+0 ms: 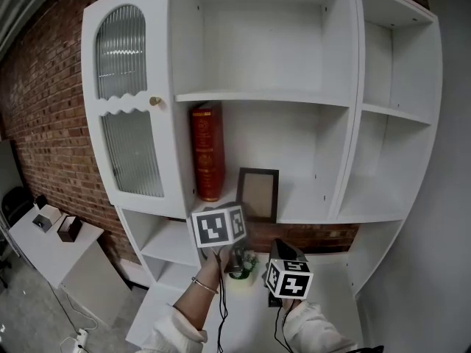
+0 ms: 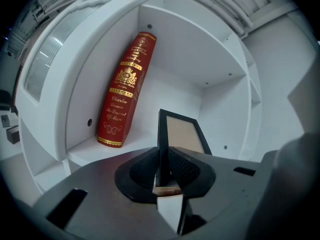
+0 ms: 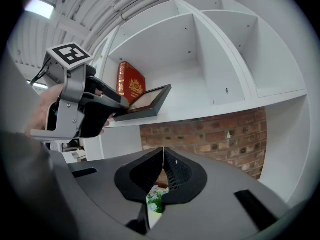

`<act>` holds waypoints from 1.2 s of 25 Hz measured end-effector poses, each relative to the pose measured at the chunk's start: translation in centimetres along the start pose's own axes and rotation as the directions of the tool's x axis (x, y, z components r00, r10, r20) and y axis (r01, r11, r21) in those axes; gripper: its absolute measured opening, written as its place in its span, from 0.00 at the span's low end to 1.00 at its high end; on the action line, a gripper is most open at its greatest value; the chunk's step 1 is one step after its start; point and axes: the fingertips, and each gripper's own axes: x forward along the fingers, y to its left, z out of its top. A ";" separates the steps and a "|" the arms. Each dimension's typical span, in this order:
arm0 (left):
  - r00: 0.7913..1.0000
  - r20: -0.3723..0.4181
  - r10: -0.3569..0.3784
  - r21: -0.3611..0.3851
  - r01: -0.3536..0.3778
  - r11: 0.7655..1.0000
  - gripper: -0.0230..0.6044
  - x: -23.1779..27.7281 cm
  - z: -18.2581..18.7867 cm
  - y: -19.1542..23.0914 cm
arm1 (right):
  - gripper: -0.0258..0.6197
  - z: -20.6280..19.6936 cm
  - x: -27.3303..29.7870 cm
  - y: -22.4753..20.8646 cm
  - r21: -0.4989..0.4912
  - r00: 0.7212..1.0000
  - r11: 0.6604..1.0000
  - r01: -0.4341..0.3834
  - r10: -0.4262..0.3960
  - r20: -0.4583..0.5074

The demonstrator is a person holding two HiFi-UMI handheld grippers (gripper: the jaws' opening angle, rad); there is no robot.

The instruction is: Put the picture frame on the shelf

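The picture frame [image 1: 257, 194], black-edged with a tan panel, stands in the middle shelf bay [image 1: 309, 213] just right of a red book [image 1: 207, 151]. My left gripper [image 1: 249, 220] is shut on the frame's near lower edge [image 2: 161, 149], its pads pressed on both sides. In the right gripper view the frame [image 3: 146, 101] juts from the left gripper [image 3: 80, 109] over the shelf's front edge; I cannot tell whether it touches the board. My right gripper [image 1: 280, 247] hangs lower and to the right, its jaws [image 3: 162, 166] shut with nothing between them.
A white cabinet door with ribbed glass [image 1: 125, 101] and a brass knob [image 1: 154, 101] stands left of the book. A small pot with green leaves [image 1: 243, 268] sits on the lower surface under the grippers. Brick wall [image 3: 210, 134] shows beneath the shelf. A low white table [image 1: 51, 234] is at far left.
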 end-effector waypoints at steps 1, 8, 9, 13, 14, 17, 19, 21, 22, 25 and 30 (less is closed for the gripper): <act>1.000 -0.008 0.003 -0.003 -0.003 1.000 0.14 0.3 0.0 0.0 | 0.08 0.1 0.2 -0.1 0.002 1.000 1.000 -0.002 0.002 -0.002; 0.999 -0.026 0.024 -0.006 -0.024 1.000 0.15 1.8 0.5 0.0 | 0.08 -0.2 1.3 -0.8 0.005 1.000 1.000 -0.017 0.017 -0.022; 0.999 -0.025 0.027 -0.008 -0.027 1.000 0.15 1.9 0.5 0.0 | 0.08 -0.3 1.3 -1.0 0.005 1.000 1.000 -0.016 0.017 -0.026; 1.000 -0.014 0.027 -0.031 -0.028 0.999 0.15 2.2 0.3 0.1 | 0.08 -0.8 1.5 -1.4 0.009 0.999 1.000 -0.021 0.021 -0.039; 1.000 -0.013 0.026 -0.033 -0.026 0.999 0.15 2.3 0.3 0.1 | 0.08 -0.8 1.5 -1.5 0.009 0.999 1.000 -0.023 0.023 -0.039; 0.999 -0.011 0.037 -0.010 -0.037 0.999 0.10 2.4 0.4 0.3 | 0.08 -1.0 1.6 -1.6 0.013 0.999 1.000 -0.025 0.026 -0.042; 0.999 0.002 0.033 0.002 -0.033 0.999 0.10 2.3 0.7 0.2 | 0.08 -1.3 1.6 -1.6 0.019 0.998 0.999 -0.027 0.028 -0.047; 1.000 0.022 0.022 0.008 -0.022 1.000 0.11 2.0 1.0 0.0 | 0.08 -1.6 1.6 -1.6 0.021 0.998 0.999 -0.029 0.030 -0.053; 0.999 0.031 0.017 0.014 -0.018 1.000 0.11 1.8 1.1 -0.2 | 0.08 -1.7 1.5 -1.6 0.023 0.998 0.999 -0.030 0.031 -0.054; 0.999 0.049 0.005 0.039 -0.007 0.999 0.11 1.3 1.4 -0.8 | 0.08 -1.9 1.5 -1.6 0.029 0.998 0.999 -0.029 0.031 -0.057; 0.996 0.090 0.004 0.051 -0.008 0.999 0.11 -0.1 1.9 -0.9 | 0.08 -2.0 1.1 -0.7 0.026 0.998 0.999 -0.037 0.038 -0.051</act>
